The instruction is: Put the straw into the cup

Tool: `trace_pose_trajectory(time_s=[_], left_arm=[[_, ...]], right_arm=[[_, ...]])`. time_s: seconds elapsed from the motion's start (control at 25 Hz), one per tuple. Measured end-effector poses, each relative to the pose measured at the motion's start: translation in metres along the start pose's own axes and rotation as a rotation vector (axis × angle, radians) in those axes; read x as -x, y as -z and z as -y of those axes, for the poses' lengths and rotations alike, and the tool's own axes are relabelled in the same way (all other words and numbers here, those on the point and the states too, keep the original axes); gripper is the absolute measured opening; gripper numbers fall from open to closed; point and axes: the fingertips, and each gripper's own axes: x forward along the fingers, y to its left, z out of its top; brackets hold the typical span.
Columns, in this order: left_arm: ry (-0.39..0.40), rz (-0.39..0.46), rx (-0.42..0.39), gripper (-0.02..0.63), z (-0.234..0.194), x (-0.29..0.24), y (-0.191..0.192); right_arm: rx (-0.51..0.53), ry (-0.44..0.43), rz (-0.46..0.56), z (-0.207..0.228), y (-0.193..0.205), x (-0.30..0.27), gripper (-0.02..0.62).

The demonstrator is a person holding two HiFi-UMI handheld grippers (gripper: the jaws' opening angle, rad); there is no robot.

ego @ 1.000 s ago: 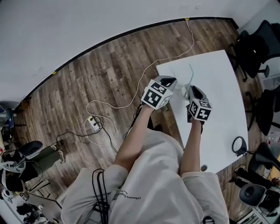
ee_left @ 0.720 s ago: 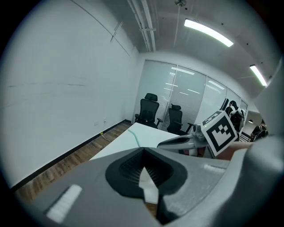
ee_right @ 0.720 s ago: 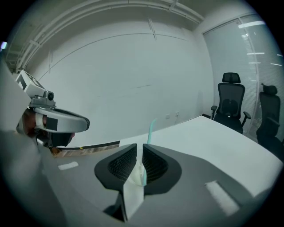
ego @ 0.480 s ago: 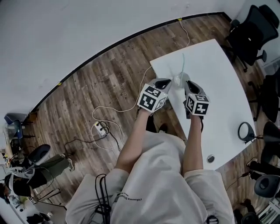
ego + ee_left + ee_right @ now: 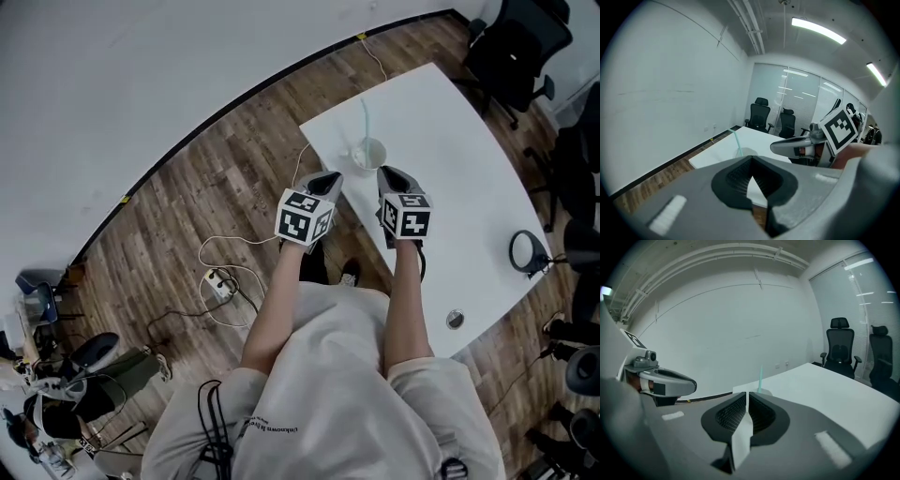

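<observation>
No legible text; shirt print (image 5: pixel 272 429) too small to read.

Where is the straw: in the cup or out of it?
In. The straw rises from inside the cup, above its rim.

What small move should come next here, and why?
Probably none on the straw: it stands in the cup on the table, and the left gripper and right gripper are both shut, empty, short of the cup. I would simply draw them away.
</observation>
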Motion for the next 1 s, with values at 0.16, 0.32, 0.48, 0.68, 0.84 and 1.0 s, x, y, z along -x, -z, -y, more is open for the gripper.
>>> trace_pose_trajectory(time_s=[0.16, 0.32, 0.48, 0.68, 0.84, 1.0], left_arm=[[-0.002, 0.022, 0.018, 0.002, -0.003, -0.005, -0.003], [0.022, 0.010, 0.035, 0.002, -0.010, -0.018, -0.012], [0.037, 0.027, 0.044, 0.002, -0.010, -0.016, -0.017], [0.045, 0.003, 0.050, 0.002, -0.001, -0.019, 0.001], [0.034, 0.006, 0.047, 0.002, -0.001, -0.017, 0.000], [0.026, 0.015, 0.057, 0.002, -0.003, -0.013, 0.000]], right_arm=[[0.022, 0.001, 0.004, 0.001, -0.005, 0.003, 0.026], [0.024, 0.009, -0.016, 0.007, -0.009, 0.007, 0.026], [0.032, 0.014, -0.012, 0.011, -0.015, 0.012, 0.025], [0.030, 0.030, -0.035, 0.026, 0.001, 0.022, 0.025], [0.022, 0.019, -0.047, 0.030, 0.007, 0.026, 0.025], [0.039, -0.009, -0.065, 0.026, 0.008, 0.026, 0.025]])
